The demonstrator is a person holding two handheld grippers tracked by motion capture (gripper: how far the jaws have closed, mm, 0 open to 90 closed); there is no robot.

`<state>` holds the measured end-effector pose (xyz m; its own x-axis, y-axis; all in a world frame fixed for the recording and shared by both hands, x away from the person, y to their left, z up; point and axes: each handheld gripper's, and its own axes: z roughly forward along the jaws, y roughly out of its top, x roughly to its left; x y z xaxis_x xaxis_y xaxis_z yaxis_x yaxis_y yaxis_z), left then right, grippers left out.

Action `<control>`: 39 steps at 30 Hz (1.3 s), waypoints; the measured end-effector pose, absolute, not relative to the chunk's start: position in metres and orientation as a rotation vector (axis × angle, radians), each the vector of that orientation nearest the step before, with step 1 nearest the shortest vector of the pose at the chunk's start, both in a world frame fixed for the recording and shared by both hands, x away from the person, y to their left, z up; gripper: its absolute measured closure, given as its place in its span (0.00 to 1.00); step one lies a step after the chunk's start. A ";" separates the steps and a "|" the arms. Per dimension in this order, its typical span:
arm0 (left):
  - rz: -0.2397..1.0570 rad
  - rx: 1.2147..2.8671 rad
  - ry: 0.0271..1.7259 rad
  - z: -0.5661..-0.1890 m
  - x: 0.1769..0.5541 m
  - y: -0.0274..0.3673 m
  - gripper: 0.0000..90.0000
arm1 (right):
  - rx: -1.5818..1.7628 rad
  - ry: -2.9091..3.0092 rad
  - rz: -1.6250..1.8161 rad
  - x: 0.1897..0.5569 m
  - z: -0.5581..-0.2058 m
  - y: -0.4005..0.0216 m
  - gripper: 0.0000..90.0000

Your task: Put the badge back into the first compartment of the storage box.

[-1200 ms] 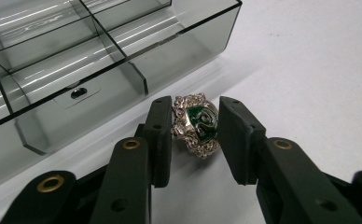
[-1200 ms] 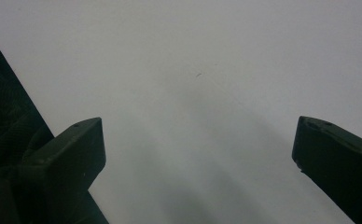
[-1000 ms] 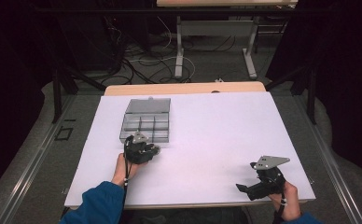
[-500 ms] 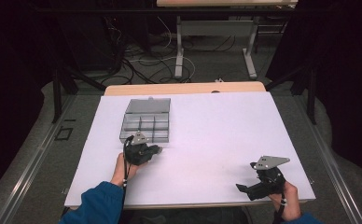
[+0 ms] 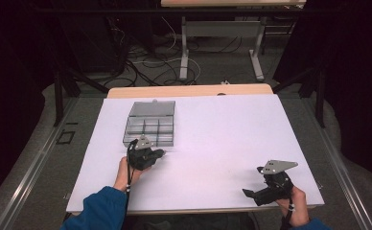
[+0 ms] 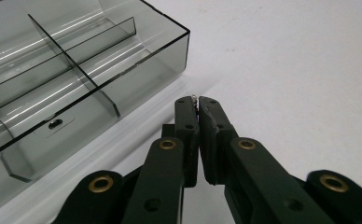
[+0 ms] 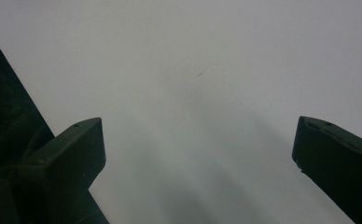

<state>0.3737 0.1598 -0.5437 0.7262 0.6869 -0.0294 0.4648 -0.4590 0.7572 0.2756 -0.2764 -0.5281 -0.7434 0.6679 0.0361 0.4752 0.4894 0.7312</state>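
A smoky clear compartment box (image 5: 150, 127) lies on the white table (image 5: 222, 129), left of centre, its lid (image 5: 152, 108) folded back. In the left gripper view the box's dividers (image 6: 72, 65) and near corner are at upper left. My left gripper (image 5: 158, 154) sits just in front of the box; its jaws are pressed together on a tiny silvery part (image 6: 196, 98) at the tips of the gripper (image 6: 197, 103). My right gripper (image 5: 249, 194) rests near the table's front right, jaws wide apart over bare white surface, with nothing in the gripper (image 7: 198, 140).
The table's front edge (image 5: 193, 210) runs close behind both hands. A blue sleeve (image 5: 98, 211) comes in at bottom left. Beyond the table are a dark floor with cables (image 5: 141, 62) and another table's legs (image 5: 184, 52).
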 end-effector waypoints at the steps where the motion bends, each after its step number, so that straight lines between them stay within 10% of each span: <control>1: 0.360 2.133 0.864 -0.544 0.374 0.160 0.97 | 0.975 2.484 1.101 0.275 -0.528 -0.276 0.02; 39: 0.410 2.086 0.905 -0.527 0.367 0.183 0.97 | 0.970 2.485 1.100 0.275 -0.529 -0.274 0.02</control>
<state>0.3672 0.1832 -0.5269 0.6906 0.7229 -0.0210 0.4607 -0.4173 0.7834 0.2754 -0.2735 -0.5293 -0.7451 0.6660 0.0342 0.4731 0.4918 0.7309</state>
